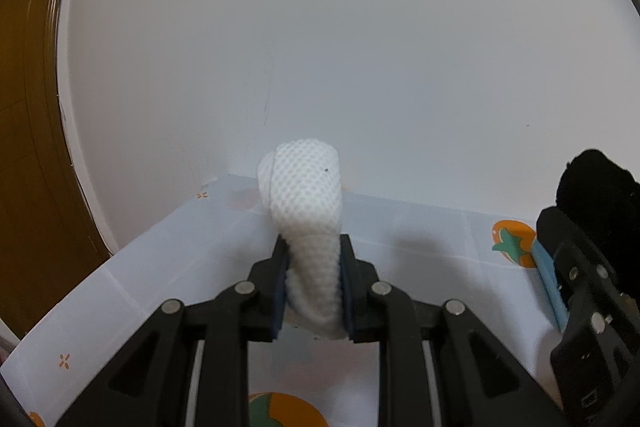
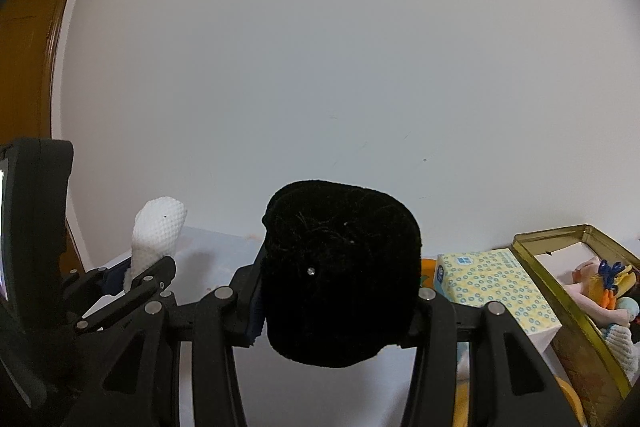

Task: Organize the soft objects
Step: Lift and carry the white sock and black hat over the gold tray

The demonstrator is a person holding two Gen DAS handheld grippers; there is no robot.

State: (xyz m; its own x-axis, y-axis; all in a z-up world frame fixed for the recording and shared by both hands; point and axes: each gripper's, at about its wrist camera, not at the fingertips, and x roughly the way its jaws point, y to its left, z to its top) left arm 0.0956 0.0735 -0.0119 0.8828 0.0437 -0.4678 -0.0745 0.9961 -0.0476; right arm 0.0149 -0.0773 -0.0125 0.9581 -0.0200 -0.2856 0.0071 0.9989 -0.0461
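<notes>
My left gripper (image 1: 313, 277) is shut on a white mesh-knit roll (image 1: 306, 205) that sticks up past the fingertips, raised above the tablecloth. The same white roll (image 2: 158, 235) and left gripper (image 2: 138, 277) show at the left of the right wrist view. My right gripper (image 2: 338, 301) is shut on a thick black fuzzy roll (image 2: 342, 275) that fills the space between its fingers. In the left wrist view that black roll (image 1: 592, 183) and the right gripper's blue-padded fingers (image 1: 550, 275) appear at the right edge. Both grippers are held side by side, facing a white wall.
A white tablecloth (image 1: 168, 267) with orange fruit prints covers the table. At the right stand a patterned tissue box (image 2: 492, 287) and a gold tin box (image 2: 560, 267) holding several soft toys. A brown wooden door frame (image 1: 28, 127) lies to the left.
</notes>
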